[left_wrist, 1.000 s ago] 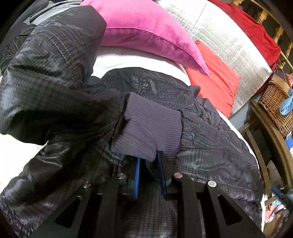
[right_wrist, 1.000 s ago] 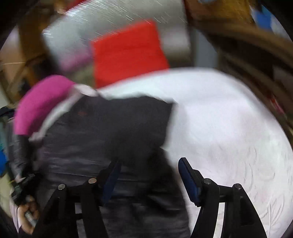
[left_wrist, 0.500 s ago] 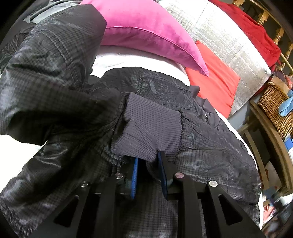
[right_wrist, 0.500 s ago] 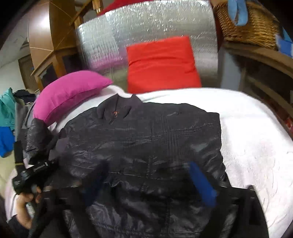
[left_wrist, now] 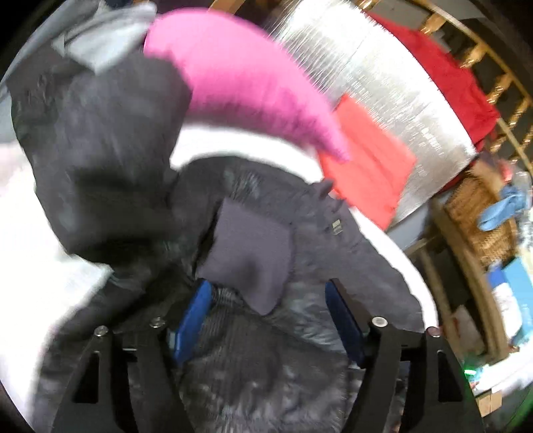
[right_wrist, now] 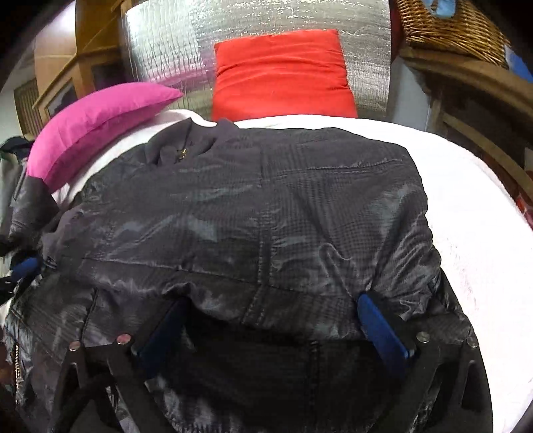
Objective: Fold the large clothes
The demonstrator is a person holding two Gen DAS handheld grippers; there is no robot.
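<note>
in the left wrist view, blurred by motion, the left gripper [left_wrist: 266, 319] has its blue-padded fingers spread wide with nothing clamped between them; the ribbed knit cuff [left_wrist: 250, 253] of a dark checked jacket [left_wrist: 266, 366] lies just ahead of the gap, resting on the jacket's body. the sleeve [left_wrist: 100, 150] bulges up on the left in a puffy hump. a pink pillow [left_wrist: 240, 83] and a red cushion [left_wrist: 366, 166] sit beyond on the white bedspread [left_wrist: 83, 286], with a silver foil panel [left_wrist: 383, 83] behind. in the right wrist view, the right gripper [right_wrist: 269, 326] is also spread open, its fingers low over the jacket [right_wrist: 250, 216], which lies across the white bed cover [right_wrist: 483, 233], glossy and wrinkled, collar [right_wrist: 186, 146] toward the pink pillow [right_wrist: 100, 116] and red cushion [right_wrist: 283, 73]. a wicker basket [right_wrist: 446, 30] stands at the upper right.
</note>
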